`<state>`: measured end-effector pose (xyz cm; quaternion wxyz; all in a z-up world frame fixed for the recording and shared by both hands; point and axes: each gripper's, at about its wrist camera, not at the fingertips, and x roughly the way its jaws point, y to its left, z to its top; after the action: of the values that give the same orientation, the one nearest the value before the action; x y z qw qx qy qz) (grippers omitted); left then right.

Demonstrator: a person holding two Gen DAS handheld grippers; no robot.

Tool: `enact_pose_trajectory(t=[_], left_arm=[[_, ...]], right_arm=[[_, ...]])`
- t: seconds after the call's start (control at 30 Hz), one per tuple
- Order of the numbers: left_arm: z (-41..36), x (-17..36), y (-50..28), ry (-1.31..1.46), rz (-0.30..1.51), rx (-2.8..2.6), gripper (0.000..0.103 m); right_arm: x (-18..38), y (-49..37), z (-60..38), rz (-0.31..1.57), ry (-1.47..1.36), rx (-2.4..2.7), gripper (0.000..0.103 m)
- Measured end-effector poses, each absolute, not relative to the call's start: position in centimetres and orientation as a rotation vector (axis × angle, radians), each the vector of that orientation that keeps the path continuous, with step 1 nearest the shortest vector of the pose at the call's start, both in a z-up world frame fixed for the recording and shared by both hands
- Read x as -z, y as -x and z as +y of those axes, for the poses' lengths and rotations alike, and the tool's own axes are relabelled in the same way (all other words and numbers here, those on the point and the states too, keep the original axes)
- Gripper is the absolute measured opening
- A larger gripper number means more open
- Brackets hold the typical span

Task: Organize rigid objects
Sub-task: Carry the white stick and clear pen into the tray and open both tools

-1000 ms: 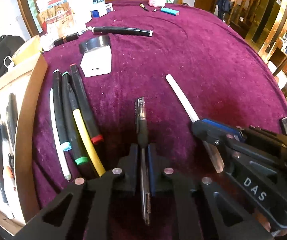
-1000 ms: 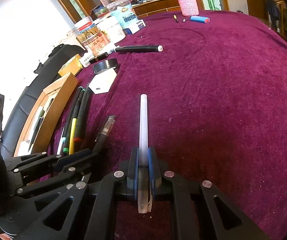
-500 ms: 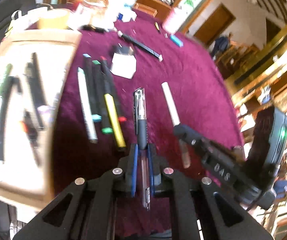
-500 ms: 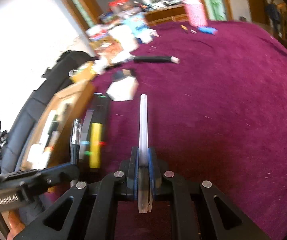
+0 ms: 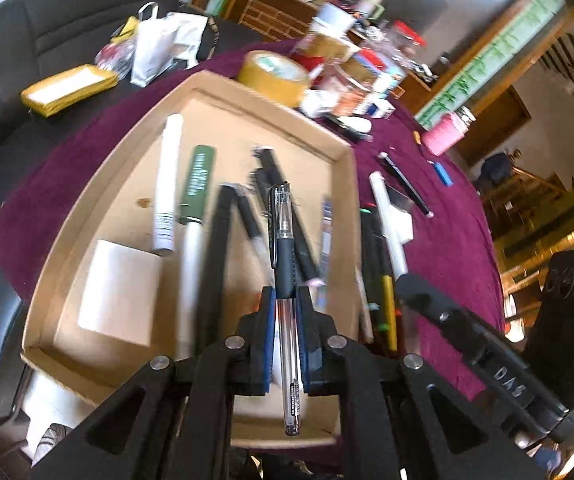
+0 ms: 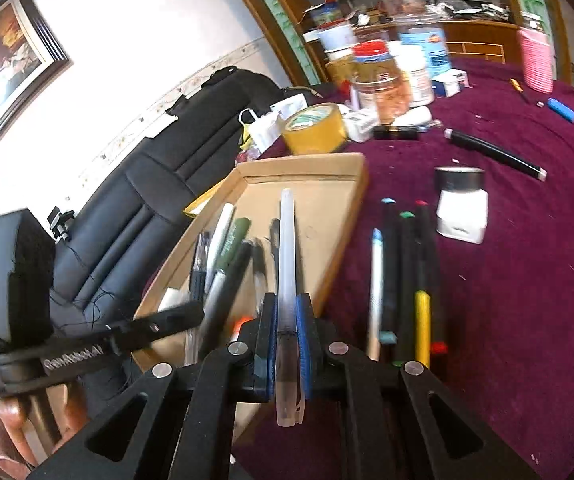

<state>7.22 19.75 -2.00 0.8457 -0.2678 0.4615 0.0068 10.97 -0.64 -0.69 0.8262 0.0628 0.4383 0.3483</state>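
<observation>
My left gripper (image 5: pixel 286 300) is shut on a clear gel pen with a black grip (image 5: pixel 283 256), held above the open cardboard box (image 5: pixel 343 152). Several pens and markers lie inside that box, with a white pad (image 5: pixel 117 298) at its near left. My right gripper (image 6: pixel 286 308) is shut on a frosted white pen (image 6: pixel 287 240), hovering over the box's right part (image 6: pixel 351 204). The other gripper shows at the lower right of the left wrist view (image 5: pixel 407 284) and the lower left of the right wrist view (image 6: pixel 193 314).
A row of markers (image 6: pixel 407 276) lies on the purple tablecloth right of the box. Beyond them stand a white charger with black tape (image 6: pixel 461 204), a black pen (image 6: pixel 495 152), a tape roll (image 6: pixel 313 130), jars (image 6: pixel 379 80) and a pink spool (image 6: pixel 535 60). A black seat (image 6: pixel 159 184) sits left.
Both grippers swung left and rose from over the bare cloth to above the cardboard box, each still clamping its pen. The left one rolled, tilting its view.
</observation>
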Motion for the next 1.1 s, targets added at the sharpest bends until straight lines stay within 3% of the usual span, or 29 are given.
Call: enact_pose_trajectory(t=[0.57, 1.1], left_arm=[[21.8, 5.7, -10.2, 0.571, 1.057, -0.057, 0.009], [21.3, 6.0, -10.6, 0.576, 1.067, -0.09, 0.01]], right_arm=[[3.7, -18.5, 6.2, 1.039, -0.051, -0.711, 0.009], [5.5, -19.5, 8.1, 1.053, 0.06, -0.675, 0.01]])
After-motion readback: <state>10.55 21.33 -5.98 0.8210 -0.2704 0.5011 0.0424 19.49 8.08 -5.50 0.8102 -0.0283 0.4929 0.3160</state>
